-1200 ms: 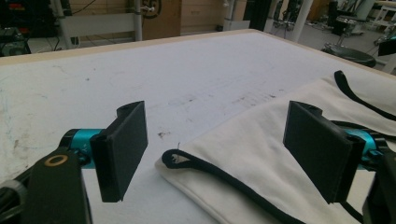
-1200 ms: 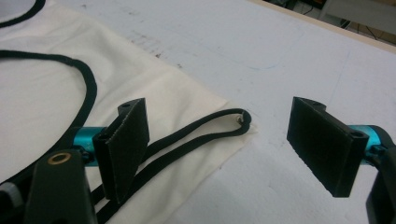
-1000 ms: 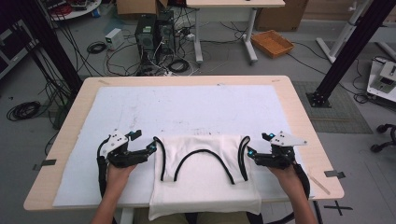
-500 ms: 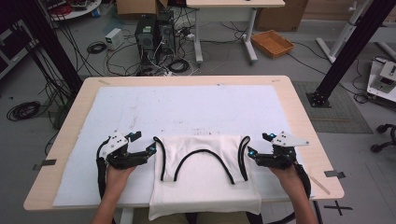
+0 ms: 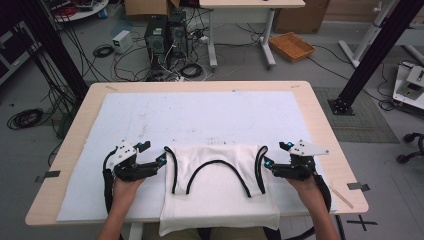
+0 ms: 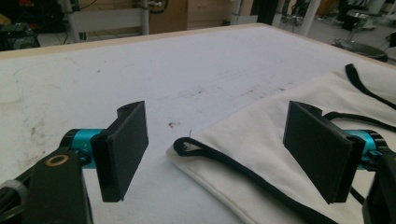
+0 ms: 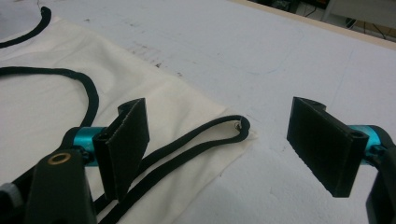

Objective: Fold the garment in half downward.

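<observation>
A wooden table [image 5: 325, 130] carries a white mat [image 5: 200, 115]. On its near edge lies a white tank top [image 5: 215, 195] with black trim, hem hanging over. The left gripper [image 5: 161, 160] and right gripper [image 5: 267, 164] flank its 2 shoulder straps, jaws spread, pinching nothing.

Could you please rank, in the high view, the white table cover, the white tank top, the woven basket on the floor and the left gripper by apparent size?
1. white table cover
2. white tank top
3. left gripper and woven basket: they look alike; the basket lies farther off, so unranked.
</observation>
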Demonstrator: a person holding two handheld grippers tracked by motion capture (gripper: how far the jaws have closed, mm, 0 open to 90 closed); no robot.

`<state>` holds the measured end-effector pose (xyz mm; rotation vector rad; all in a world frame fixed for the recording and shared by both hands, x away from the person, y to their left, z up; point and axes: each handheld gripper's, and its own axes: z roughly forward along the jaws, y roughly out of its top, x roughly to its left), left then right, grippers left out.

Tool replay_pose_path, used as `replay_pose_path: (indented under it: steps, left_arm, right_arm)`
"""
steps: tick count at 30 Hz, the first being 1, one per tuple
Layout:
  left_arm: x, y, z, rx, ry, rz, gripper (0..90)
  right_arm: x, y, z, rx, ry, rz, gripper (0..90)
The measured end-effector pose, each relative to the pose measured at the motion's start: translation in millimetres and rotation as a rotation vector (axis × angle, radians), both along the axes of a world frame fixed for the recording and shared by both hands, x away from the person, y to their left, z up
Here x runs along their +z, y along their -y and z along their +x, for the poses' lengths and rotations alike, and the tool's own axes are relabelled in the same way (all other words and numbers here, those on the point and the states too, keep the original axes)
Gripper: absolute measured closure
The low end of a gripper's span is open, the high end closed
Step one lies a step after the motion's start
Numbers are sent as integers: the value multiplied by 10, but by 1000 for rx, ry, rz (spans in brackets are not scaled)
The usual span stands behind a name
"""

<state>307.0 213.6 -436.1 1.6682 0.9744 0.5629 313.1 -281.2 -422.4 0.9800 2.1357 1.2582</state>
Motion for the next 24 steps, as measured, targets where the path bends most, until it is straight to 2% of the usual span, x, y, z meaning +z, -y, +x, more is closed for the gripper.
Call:
replay_pose_path:
  steps: [2, 5, 8, 9, 10, 11, 13, 15, 17, 18, 19, 20, 22, 23, 24]
  left_arm:
    - [2, 0, 60, 10, -43, 10, 238]
    - [48, 7, 170, 7, -50, 8, 267]
    - [91, 66, 313, -20, -78, 30, 276]
    - [91, 66, 313, -20, -78, 30, 276]
    - [91, 122, 405, -34, -109, 47, 276]
    - [80, 172, 476, -34, -129, 77, 276]
    - [42, 229, 569, -36, -165, 114, 279]
    - [-16, 279, 639, -41, -202, 146, 282]
    - [-70, 309, 672, -44, -227, 176, 327]
    - [-98, 312, 686, -50, -240, 212, 353]
    - [-98, 312, 686, -50, -240, 212, 414]
    - [-130, 317, 690, -47, -253, 231, 448]
    - [-146, 315, 696, -49, -266, 239, 480]
    - [-149, 317, 698, -49, -266, 235, 525]
    - [-148, 318, 697, -57, -265, 241, 556]
  right_arm:
    - [2, -5, 25, 1, -3, -6, 208]
    - [9, -7, 94, 0, -8, -12, 209]
    - [35, -18, 186, -16, -22, 1, 209]
    - [35, -18, 186, -16, -22, 1, 209]
    - [37, -21, 228, -18, -26, 1, 210]
    - [8, -48, 347, -37, -50, -6, 214]
    - [-27, -81, 418, -48, -74, -16, 242]
    - [-93, -157, 522, -47, -109, -53, 269]
    - [-149, -227, 598, -51, -141, -92, 317]
    - [-167, -247, 618, -48, -155, -101, 358]
    - [-193, -266, 649, -40, -167, -120, 388]
    - [-217, -276, 672, -44, -170, -143, 410]
    - [-239, -267, 690, -48, -182, -168, 502]
    - [-252, -251, 704, -50, -195, -181, 512]
    - [-252, -227, 718, -52, -212, -158, 524]
